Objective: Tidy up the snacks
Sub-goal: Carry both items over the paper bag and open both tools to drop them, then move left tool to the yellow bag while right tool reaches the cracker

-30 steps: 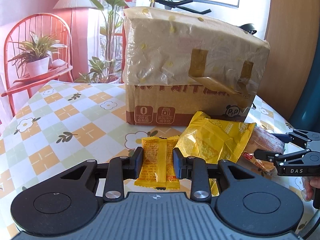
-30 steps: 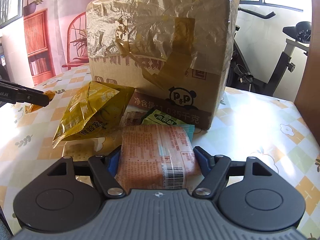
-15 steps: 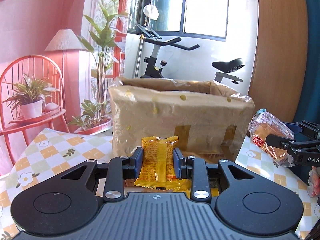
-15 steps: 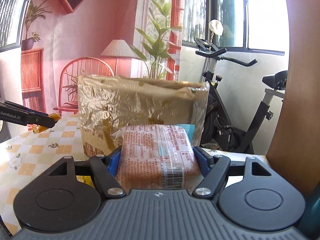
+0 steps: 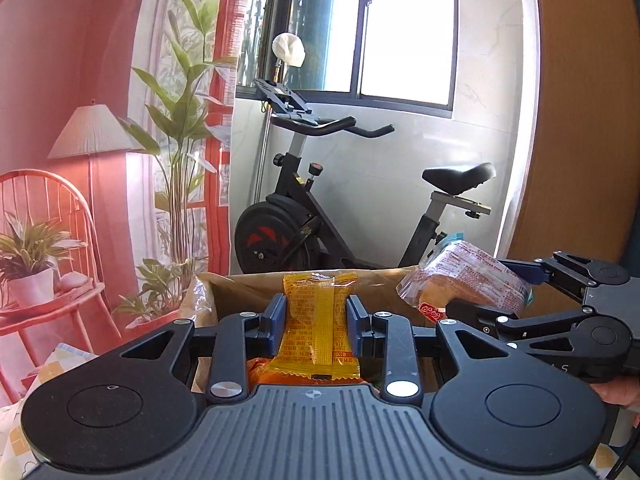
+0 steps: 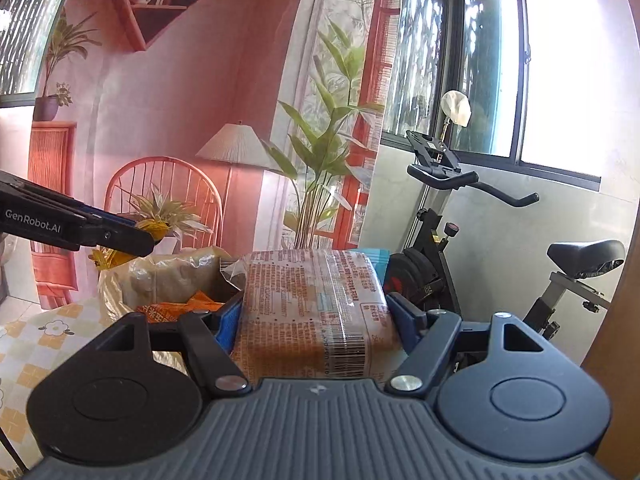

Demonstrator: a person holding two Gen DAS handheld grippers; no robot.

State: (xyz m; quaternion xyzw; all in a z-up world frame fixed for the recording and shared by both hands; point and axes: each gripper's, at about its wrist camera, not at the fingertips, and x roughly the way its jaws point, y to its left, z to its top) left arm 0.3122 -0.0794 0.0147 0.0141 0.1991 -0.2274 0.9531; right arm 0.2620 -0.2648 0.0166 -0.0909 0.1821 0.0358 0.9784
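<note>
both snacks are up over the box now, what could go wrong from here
1. The left gripper pinches the yellow packet only by its slim sides; it might slip or twist out.
2. The right gripper sits close beside it with the bread pack; they could bump over the cardboard box.

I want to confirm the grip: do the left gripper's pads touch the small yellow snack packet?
Touching. In the left wrist view, both blue pads of the left gripper press against the sides of the yellow snack packet, with no gap visible.
</note>
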